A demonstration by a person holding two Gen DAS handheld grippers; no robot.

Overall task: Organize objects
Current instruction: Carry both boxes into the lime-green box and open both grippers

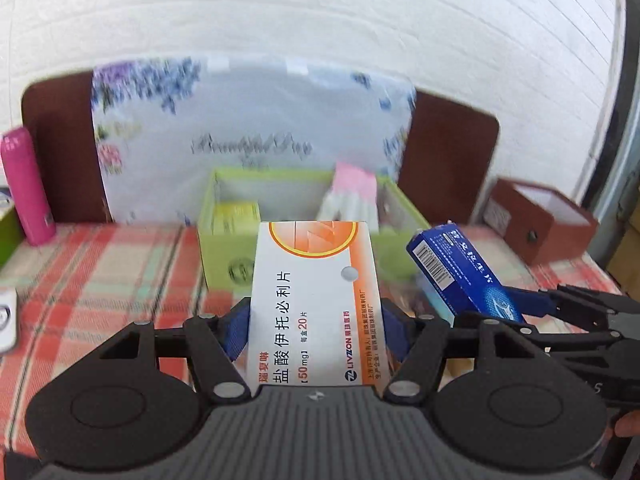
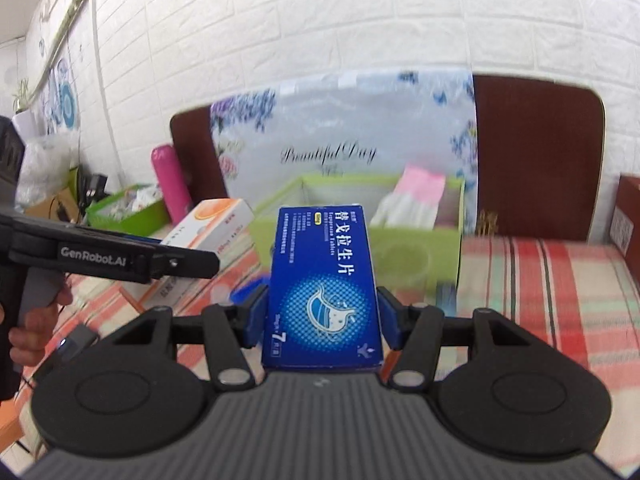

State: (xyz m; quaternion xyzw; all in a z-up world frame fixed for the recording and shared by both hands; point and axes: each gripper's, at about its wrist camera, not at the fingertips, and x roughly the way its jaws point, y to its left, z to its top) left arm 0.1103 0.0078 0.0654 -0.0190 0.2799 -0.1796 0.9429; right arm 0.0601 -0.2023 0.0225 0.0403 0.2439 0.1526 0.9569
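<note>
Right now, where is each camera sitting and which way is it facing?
Left wrist: on the left tool, looking forward at its held white and orange box and the green bin; the right tool shows.
Right wrist: on the right tool, facing its held blue box; the left tool and a hand show.
Shared: both boxes, bin, pink bottle.

pink bottle (image 1: 25,184) at left; brown box (image 1: 538,222) at right; plaid tablecloth (image 1: 108,272); white brick wall (image 1: 320,12)
</note>
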